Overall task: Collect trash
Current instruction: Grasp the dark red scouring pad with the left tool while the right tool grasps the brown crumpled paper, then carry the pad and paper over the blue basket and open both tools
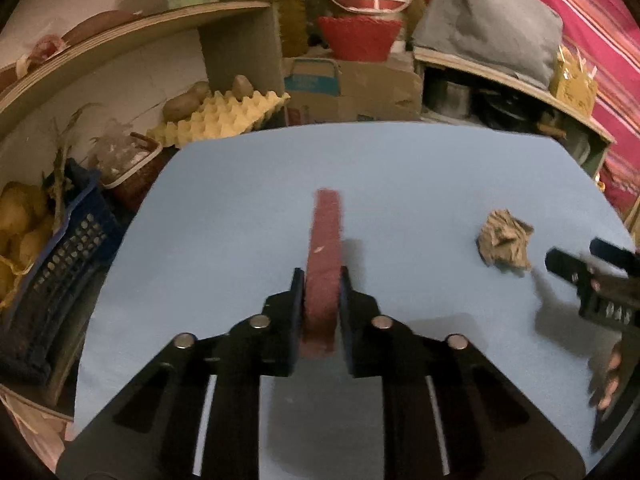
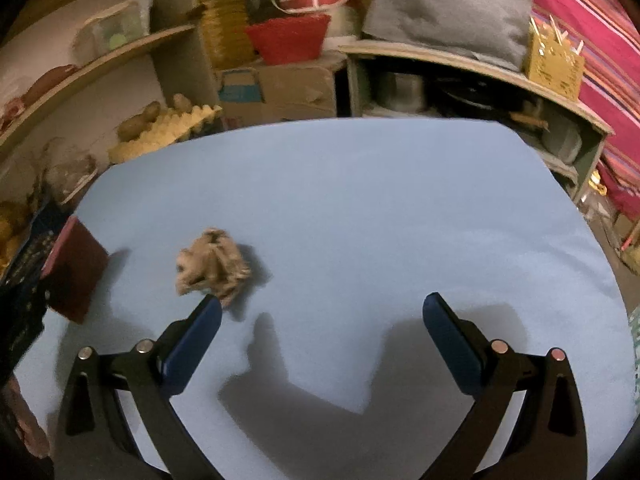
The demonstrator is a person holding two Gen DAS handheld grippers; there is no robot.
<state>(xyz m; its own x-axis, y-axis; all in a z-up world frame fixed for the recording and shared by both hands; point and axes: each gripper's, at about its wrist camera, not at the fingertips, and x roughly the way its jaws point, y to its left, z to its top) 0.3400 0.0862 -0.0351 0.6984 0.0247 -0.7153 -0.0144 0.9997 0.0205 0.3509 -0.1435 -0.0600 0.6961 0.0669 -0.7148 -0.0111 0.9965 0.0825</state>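
Left hand-held gripper (image 1: pixel 322 280) clamped on red slab (image 1: pixel 325 256); right hand-held gripper (image 2: pixel 322 312) spread wide, crumpled paper (image 2: pixel 214 266) ahead-left, uncollected.

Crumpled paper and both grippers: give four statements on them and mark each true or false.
1. The left gripper is shut on the red pad. True.
2. The right gripper holds the crumpled paper. False: it is open, the paper lies beyond its left finger.
3. The crumpled paper lies on the blue table. True.
4. The red pad lies flat on the table. False: it stands on edge between the jaws.
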